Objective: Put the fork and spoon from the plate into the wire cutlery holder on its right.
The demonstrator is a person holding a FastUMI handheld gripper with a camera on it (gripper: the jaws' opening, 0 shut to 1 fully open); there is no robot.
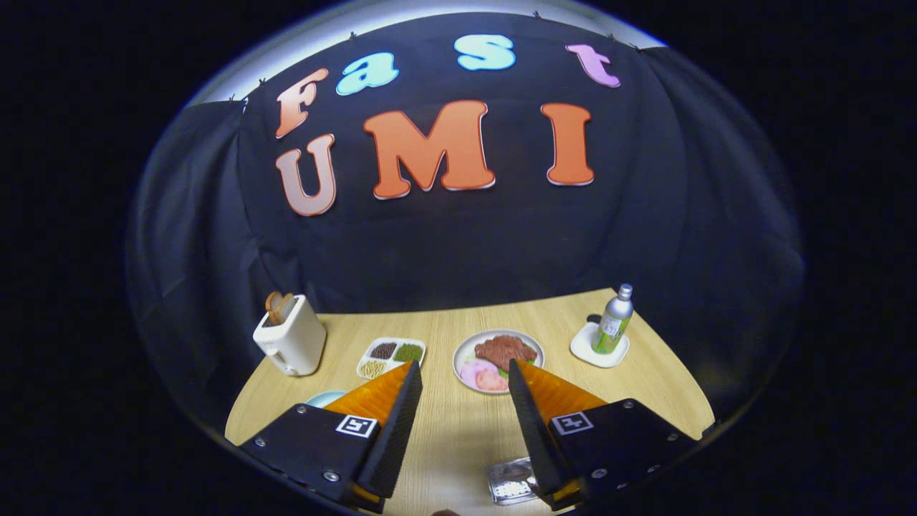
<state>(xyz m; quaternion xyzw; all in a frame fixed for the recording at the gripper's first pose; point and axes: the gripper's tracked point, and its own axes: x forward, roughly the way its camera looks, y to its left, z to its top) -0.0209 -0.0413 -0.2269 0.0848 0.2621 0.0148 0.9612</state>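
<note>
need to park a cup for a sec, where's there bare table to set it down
Bare wood lies between the open gripper fingers, up to the food plate. Another free strip runs behind the plate and the sectioned tray, along the wall. It is tighter between the toaster and tray, and around the bottle on its coaster.

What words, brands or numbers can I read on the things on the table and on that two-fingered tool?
No text is readable here.
Bottle: green label with print, too small and blurred to read.
Gripper, open, its fingers apart over the table with nothing between them: each carries a square black-and-white marker, a pattern, not words.
Toaster: no writing visible.
</note>
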